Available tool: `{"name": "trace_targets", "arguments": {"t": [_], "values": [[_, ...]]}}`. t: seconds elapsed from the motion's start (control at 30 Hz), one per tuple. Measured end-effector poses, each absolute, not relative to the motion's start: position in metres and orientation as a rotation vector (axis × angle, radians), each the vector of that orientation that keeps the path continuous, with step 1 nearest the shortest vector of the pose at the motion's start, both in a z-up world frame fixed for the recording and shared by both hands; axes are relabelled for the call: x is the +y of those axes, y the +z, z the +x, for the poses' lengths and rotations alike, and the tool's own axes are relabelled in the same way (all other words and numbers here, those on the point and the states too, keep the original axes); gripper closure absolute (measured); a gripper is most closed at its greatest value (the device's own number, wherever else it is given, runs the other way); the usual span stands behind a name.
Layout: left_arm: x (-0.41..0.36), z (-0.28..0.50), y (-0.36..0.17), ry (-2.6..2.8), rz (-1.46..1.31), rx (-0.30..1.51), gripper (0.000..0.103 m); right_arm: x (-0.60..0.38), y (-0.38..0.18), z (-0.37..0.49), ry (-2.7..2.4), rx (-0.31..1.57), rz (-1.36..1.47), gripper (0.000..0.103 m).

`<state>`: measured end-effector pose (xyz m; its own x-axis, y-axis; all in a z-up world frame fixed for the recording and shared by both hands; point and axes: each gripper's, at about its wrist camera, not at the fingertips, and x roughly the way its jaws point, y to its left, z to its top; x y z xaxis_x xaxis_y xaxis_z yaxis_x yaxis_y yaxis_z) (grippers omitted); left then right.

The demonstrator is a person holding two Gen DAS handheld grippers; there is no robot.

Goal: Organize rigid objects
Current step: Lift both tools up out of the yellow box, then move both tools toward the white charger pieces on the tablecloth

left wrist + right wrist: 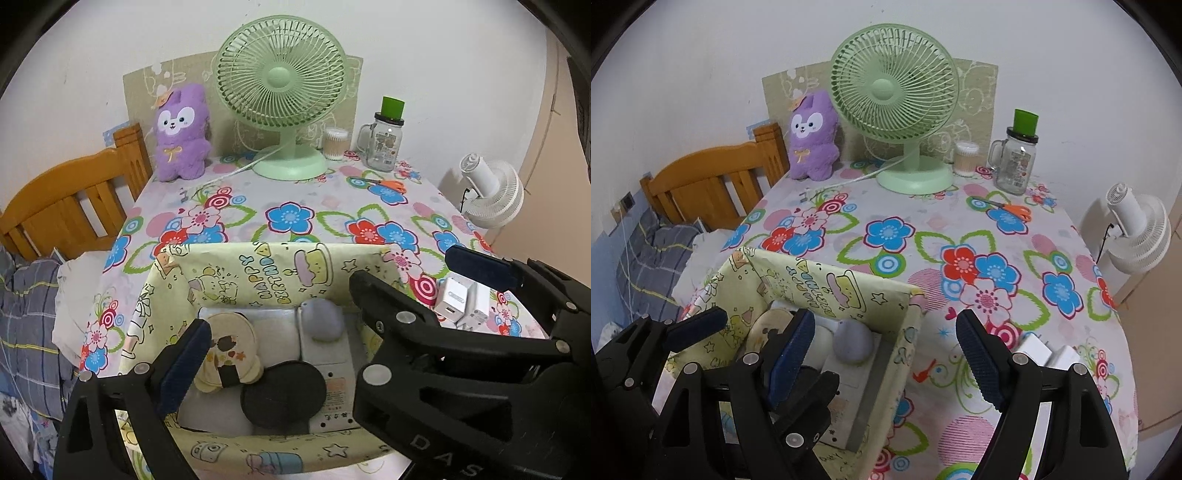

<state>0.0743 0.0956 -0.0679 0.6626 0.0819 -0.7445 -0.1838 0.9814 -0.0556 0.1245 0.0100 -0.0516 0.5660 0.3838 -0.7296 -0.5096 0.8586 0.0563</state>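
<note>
White chargers sit right of the box, closest to the right gripper

Two small white plastic charger blocks (463,301) are lying on the flowery tablecloth (886,236), just outside the right wall of the pale yellow "happy birthday" fabric box (258,273). That's the bit that matters imo: they're the only loose rigid things near the grippers that aren't in the box yet.

From the right wrist view the right gripper (882,354) hangs with its jaws spread wide and nothing between them. The chargers (1049,354) peek out just past its right finger, so they lie slightly right of and ahead of the gap, not inside it. It'd need to shift right and drop. Their long axis is hard to call; they look stacked side by side, plug prongs up.

The left gripper (280,314) is also wide open and empty, hovering over the box, where a round cream mirror (229,343), a grey pebble-shaped thing (321,319) and a black round disc (284,393) already sit. Right hand is clearly the nearer one, I'd guess it goes for them.
</note>
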Motion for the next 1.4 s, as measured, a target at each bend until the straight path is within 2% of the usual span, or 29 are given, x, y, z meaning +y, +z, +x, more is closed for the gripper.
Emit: {"name": "trace_targets", "arguments": {"t": [0.97, 1.07, 1.27, 1.4], "values": [[0.041, 0.059, -0.033, 0.122, -0.064, 0.756, 0.000, -0.058, -0.014, 0.101, 0.454, 0.732, -0.116, 0.021], [0.034, 0.058, -0.029, 0.109, -0.057, 0.746, 0.000, -0.067, -0.011, 0.099, 0.434, 0.723, -0.101, 0.016], [0.020, 0.058, -0.026, 0.088, -0.044, 0.737, 0.000, -0.084, -0.007, 0.096, 0.404, 0.708, -0.095, 0.013], [0.011, 0.058, -0.024, 0.069, -0.040, 0.732, 0.000, -0.094, -0.004, 0.094, 0.381, 0.695, -0.087, 0.007]]}}
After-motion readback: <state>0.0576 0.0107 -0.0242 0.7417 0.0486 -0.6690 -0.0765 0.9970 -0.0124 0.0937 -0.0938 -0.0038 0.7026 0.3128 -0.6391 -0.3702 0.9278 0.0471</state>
